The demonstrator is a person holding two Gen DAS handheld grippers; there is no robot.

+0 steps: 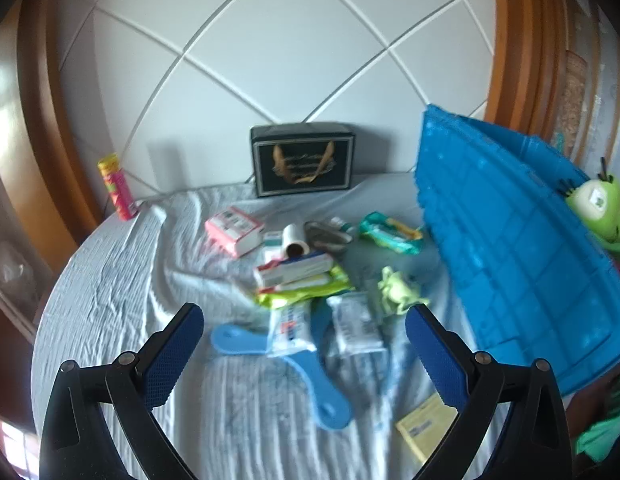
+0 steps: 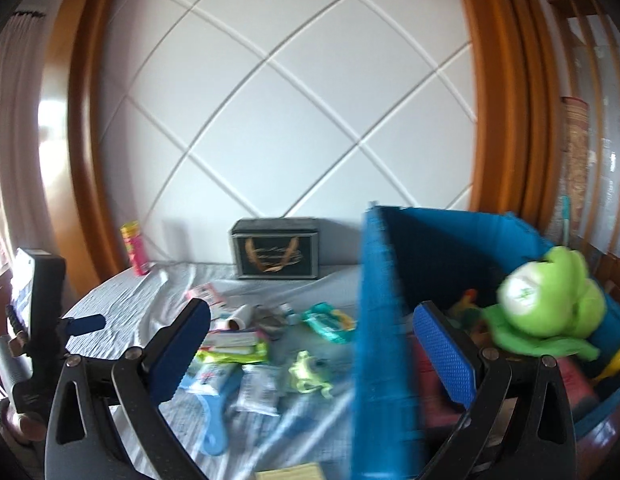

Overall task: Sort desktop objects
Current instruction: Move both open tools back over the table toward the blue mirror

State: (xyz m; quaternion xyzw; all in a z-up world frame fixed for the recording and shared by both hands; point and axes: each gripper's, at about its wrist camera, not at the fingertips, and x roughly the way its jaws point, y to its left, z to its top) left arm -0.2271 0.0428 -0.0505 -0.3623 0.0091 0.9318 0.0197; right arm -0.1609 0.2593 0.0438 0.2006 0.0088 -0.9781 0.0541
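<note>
A heap of small items lies on the white cloth: a pink box (image 1: 234, 230), a toothpaste box (image 1: 294, 268), a lime wipes pack (image 1: 310, 294), a teal pack (image 1: 390, 232), a small green toy (image 1: 398, 288), a white packet (image 1: 356, 326) and a blue paddle-shaped mirror (image 1: 322, 380). My left gripper (image 1: 304, 314) hangs open above the heap's near side, holding nothing. A blue basket (image 1: 510, 260) stands tilted at the right with a green plush (image 2: 550, 296) inside. My right gripper (image 2: 312, 308) is open and empty, and the basket wall (image 2: 380, 320) appears between its fingers.
A black box with gold print (image 1: 302, 158) stands against the quilted white wall. A pink and yellow can (image 1: 116, 188) sits at the table's back left edge. A yellow pad (image 1: 424, 428) lies near the front. The left gripper's body (image 2: 38, 300) shows at the right view's left side.
</note>
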